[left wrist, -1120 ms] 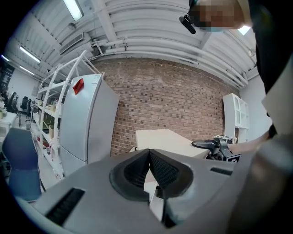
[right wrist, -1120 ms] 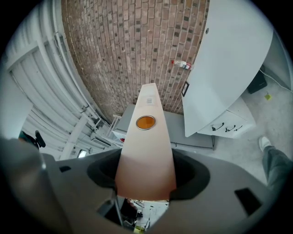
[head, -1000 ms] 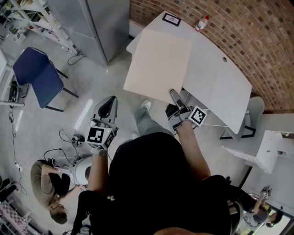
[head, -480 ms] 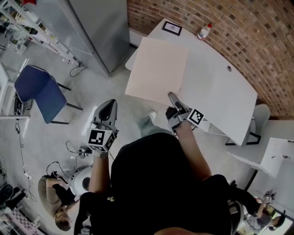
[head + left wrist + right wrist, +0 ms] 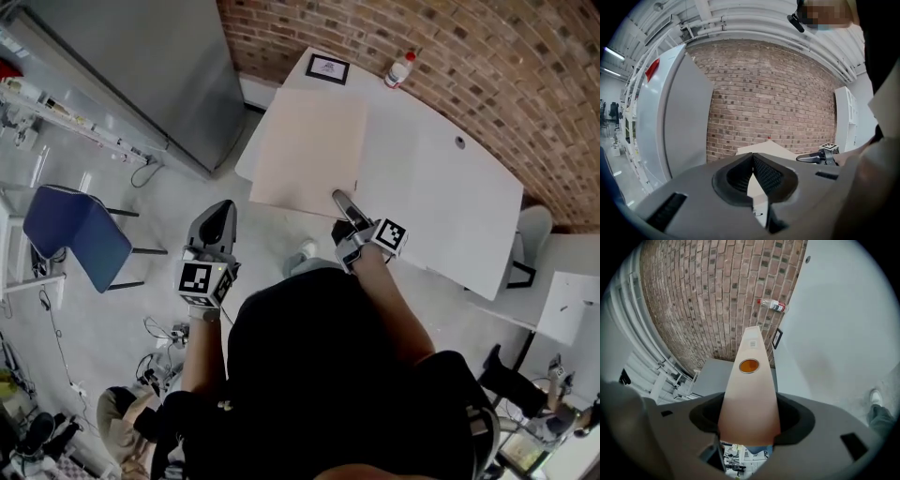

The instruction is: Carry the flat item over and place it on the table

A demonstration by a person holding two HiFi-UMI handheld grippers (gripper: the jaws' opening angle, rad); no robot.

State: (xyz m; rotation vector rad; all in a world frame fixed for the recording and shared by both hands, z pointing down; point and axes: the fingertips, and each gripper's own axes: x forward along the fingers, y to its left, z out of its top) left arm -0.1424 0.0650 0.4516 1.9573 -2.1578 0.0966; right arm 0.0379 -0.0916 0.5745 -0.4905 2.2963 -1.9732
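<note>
Over the worktop's near-left corner: flat beige board, roughly level. Most of it overlaps the white surface, and its left edge juts out past the corner above the floor. Can't tell from above whether it touches the worktop or hangs just over it.

Right tool pinches the board's near edge, pads on both faces, no gap. Right gripper view looks along the board, which carries a round orange sticker partway up.

Left tool is out over the floor, well apart from board and worktop. Its tips are pressed together with nothing between them.

Only container in sight: small white bottle with a red cap at the worktop's far edge by the brick wall. It's opaque, so contents not readable. A black-framed card lies flat near it, just beyond the board's far edge. Small round hole in the worktop further right.

Surroundings: grey cabinet left of the worktop, blue chair on the floor further left.
</note>
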